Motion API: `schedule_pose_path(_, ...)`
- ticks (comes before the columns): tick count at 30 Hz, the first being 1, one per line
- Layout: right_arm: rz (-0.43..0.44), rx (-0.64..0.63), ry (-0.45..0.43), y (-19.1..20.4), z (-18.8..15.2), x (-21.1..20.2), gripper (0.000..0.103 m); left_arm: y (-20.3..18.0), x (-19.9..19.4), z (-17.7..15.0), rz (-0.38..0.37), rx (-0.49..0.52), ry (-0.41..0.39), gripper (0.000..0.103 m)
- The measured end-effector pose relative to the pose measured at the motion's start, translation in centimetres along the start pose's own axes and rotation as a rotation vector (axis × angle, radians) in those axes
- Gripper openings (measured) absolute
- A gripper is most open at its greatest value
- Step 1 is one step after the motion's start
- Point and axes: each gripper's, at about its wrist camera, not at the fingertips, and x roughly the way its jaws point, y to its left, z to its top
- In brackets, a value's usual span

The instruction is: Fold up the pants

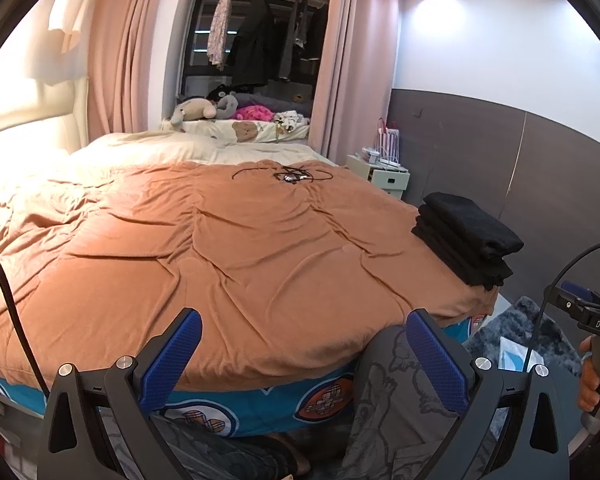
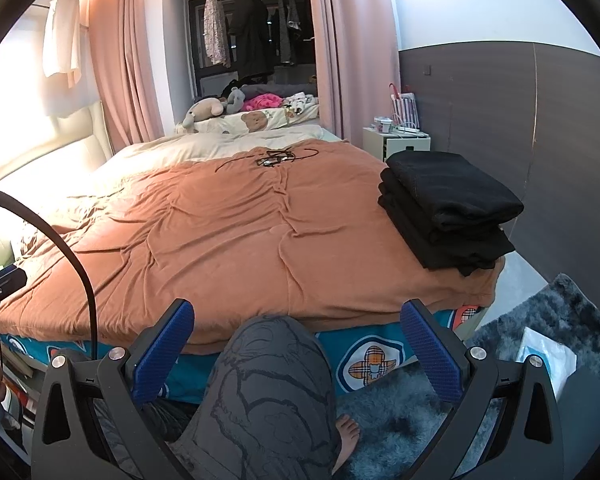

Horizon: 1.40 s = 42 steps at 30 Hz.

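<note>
My left gripper [image 1: 304,354] hung wide open and empty above the near edge of the bed; my right gripper [image 2: 298,346] was spread just as wide, gripping nothing, over my knee [image 2: 276,364]. Both touched only air. The folded black pants [image 2: 448,216] sat stacked at about two o'clock on the orange blanket [image 2: 220,240], near its right corner — no unfolded pair showed anywhere. I judged the next step was to fetch a fresh pair and lay it flat on the bare middle of the blanket, clear of the stack and of the tangled cable [image 2: 276,158] at twelve o'clock.
</note>
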Motion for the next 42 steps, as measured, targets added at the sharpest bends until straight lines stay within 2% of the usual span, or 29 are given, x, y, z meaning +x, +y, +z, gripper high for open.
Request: schedule_pose_path(42,0.022,0.004,0.007,-0.7,-0.1,0.2,0.103,-0.8,-1.0,0.0,0.005,0.036,0.002,0.103)
